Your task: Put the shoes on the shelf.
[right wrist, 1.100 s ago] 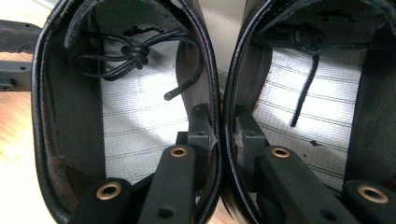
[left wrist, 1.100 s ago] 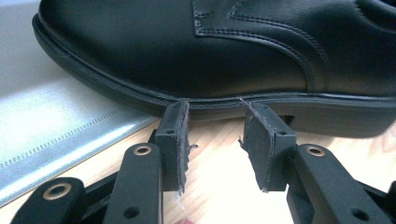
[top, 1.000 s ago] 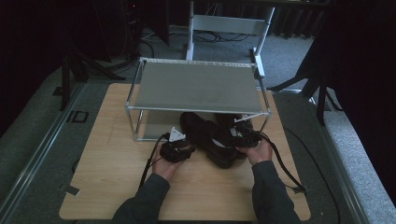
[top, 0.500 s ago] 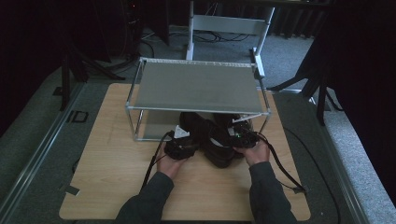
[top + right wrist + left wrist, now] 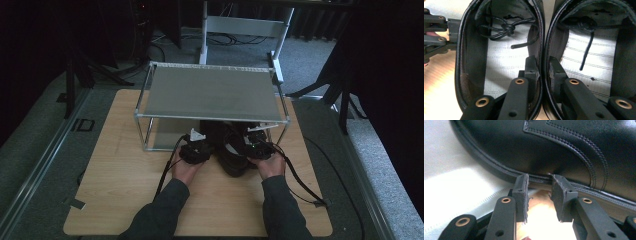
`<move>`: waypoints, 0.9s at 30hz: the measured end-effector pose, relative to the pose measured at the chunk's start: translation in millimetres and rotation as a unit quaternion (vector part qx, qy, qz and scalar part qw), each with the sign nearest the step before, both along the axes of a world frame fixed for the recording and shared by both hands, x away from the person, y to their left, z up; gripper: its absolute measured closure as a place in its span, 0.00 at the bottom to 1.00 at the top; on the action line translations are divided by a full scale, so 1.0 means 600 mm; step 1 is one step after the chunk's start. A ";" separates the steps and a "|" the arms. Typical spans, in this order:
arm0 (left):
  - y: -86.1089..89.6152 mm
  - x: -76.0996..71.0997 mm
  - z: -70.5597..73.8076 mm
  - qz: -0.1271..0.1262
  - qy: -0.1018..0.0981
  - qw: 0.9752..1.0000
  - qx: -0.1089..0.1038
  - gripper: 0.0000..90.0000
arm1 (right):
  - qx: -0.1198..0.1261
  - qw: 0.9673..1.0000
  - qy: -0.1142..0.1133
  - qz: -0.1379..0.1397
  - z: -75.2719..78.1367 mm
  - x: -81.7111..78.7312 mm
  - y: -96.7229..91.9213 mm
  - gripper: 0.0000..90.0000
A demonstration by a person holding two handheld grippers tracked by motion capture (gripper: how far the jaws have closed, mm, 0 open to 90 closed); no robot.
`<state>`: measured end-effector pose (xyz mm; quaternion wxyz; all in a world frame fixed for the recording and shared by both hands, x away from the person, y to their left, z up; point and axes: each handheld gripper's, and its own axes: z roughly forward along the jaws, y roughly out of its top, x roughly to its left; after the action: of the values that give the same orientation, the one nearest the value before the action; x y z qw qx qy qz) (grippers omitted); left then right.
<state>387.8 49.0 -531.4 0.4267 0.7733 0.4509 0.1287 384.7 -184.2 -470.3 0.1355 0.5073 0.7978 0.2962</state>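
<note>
Closing left tool (image 5: 539, 185) reached shoe (image 5: 564, 147); right tool (image 5: 543, 65) pinches collars (image 5: 543, 37)

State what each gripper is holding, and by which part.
The right gripper pinches the pair of black shoes by their two touching inner collar walls. The left gripper holds nothing; its tips meet a shoe's sole edge.

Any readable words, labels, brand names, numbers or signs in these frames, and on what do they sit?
None can be read. The black shoes show only stitching and laces, with no legible brand mark. The metal shelf and wooden tabletop carry no visible writing.
</note>
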 end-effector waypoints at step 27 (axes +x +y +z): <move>-0.054 0.038 0.000 0.099 -0.064 0.991 0.057 0.99 | 0.021 0.994 -0.074 -0.076 -0.023 0.012 0.031 0.89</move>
<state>410.4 16.6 -531.3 0.3947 0.7381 0.4892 0.2451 392.0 -165.3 -483.9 0.2061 0.5460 0.7382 0.3383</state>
